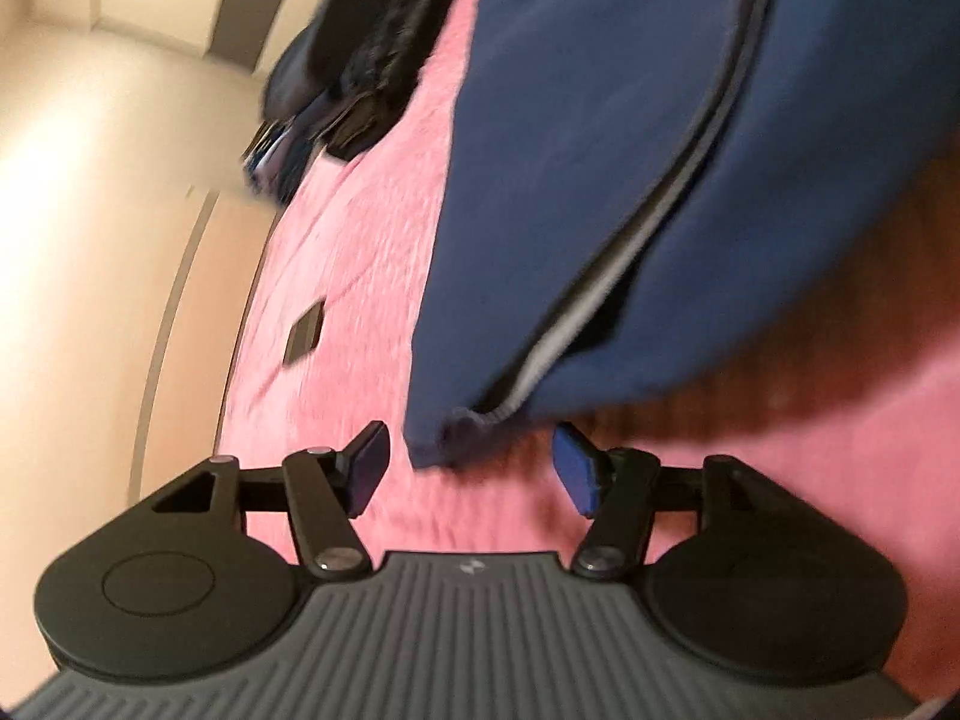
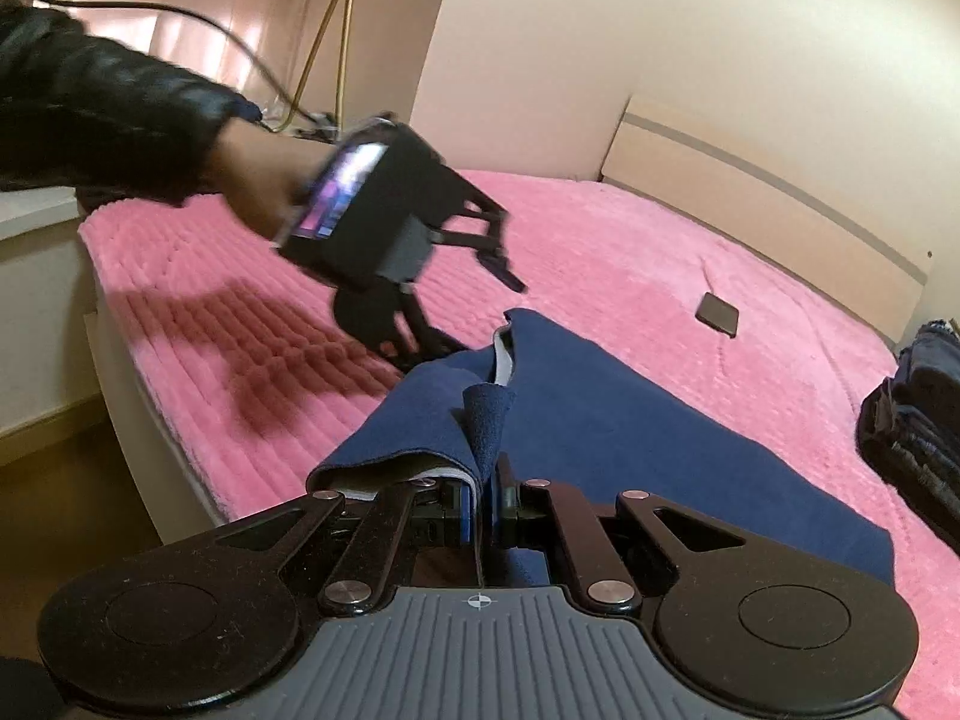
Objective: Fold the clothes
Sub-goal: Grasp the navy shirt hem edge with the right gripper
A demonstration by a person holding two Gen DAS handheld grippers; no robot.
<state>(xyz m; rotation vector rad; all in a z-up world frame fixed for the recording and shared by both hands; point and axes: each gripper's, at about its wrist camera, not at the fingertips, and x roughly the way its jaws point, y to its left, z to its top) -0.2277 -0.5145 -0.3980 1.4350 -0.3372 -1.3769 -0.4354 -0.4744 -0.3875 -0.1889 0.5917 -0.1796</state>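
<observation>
Pink bed cover [image 2: 630,252]: navy garment [image 2: 600,420] runs lengthwise away from the right gripper [image 2: 480,510], clamped shut on its near edge, while the left gripper [image 1: 474,471], wide open and empty, faces the far corner just ahead.

Beyond the left tongs [image 1: 471,468], the navy garment [image 1: 690,192] is smeared by motion, and the picture's top and right edges cut it off. Farther ahead, a dark pile of clothes [image 1: 360,60] is too blurred to sort into pieces. A small dark flat thing [image 1: 306,331] on the pink bed [image 1: 336,276] cannot be identified. In the right wrist view, the left tongs are streaked, and the far sleeve [image 2: 90,114] is cut at the left edge.
</observation>
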